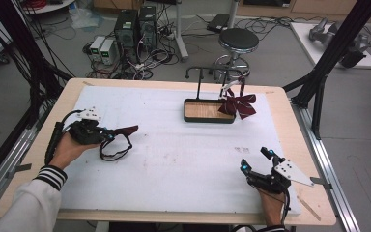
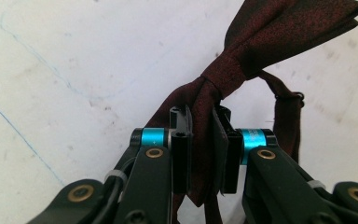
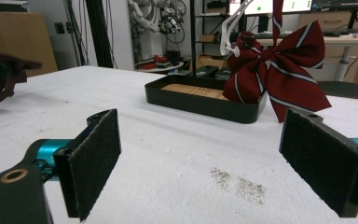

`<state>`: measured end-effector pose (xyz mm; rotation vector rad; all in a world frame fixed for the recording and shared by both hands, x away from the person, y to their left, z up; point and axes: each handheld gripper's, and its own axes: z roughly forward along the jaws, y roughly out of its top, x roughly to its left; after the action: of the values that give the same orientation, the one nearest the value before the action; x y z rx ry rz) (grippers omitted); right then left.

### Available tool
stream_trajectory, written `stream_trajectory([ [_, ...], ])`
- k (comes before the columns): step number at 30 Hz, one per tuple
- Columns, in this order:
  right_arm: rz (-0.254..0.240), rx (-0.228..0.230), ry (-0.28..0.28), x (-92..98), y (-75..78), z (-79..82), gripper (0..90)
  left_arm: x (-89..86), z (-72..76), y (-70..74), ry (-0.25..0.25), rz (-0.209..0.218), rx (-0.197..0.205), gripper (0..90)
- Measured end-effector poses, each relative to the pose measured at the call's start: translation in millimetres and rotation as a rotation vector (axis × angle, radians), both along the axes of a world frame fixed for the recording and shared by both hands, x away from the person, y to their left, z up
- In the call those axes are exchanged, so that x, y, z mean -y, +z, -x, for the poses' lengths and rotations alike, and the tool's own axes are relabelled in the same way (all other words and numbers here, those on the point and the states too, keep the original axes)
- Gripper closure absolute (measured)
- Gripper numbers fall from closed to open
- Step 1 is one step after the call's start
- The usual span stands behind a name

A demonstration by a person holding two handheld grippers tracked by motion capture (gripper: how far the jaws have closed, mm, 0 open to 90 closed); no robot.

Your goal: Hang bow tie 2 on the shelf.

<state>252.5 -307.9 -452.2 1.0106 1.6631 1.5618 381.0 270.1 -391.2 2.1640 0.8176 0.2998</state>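
A dark maroon bow tie (image 2: 256,46) with a black strap (image 1: 116,153) lies on the white mat at the left. My left gripper (image 2: 203,144) is shut on one wing of it, the fabric pinched between the pads; in the high view this gripper (image 1: 107,135) sits in the person's left hand. A striped red bow tie (image 1: 237,103) hangs from a black stand (image 1: 217,72) over a wooden-floored tray (image 1: 207,118); it also shows in the right gripper view (image 3: 275,67). My right gripper (image 1: 257,161) rests at the front right, open and empty (image 3: 200,158).
The white mat (image 1: 174,150) covers most of the wooden table (image 1: 290,121). A round stool (image 1: 239,41) and computer boxes with cables stand on the floor beyond the table. Black frame posts (image 1: 328,53) rise at both sides.
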Motion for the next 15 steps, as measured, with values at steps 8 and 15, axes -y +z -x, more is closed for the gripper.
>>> stream_trajectory([
  [8, 0.003, 0.002, 0.0, 0.0, -0.1, -0.1, 11.6, 2.6, 3.8, 10.8, 0.07, 0.177, 0.042, 79.4],
  [15, 0.0, 0.005, 0.002, 0.4, -0.2, 0.2, 11.7, 12.6, 2.2, 20.3, 0.097, 0.244, 0.083, 79.4],
])
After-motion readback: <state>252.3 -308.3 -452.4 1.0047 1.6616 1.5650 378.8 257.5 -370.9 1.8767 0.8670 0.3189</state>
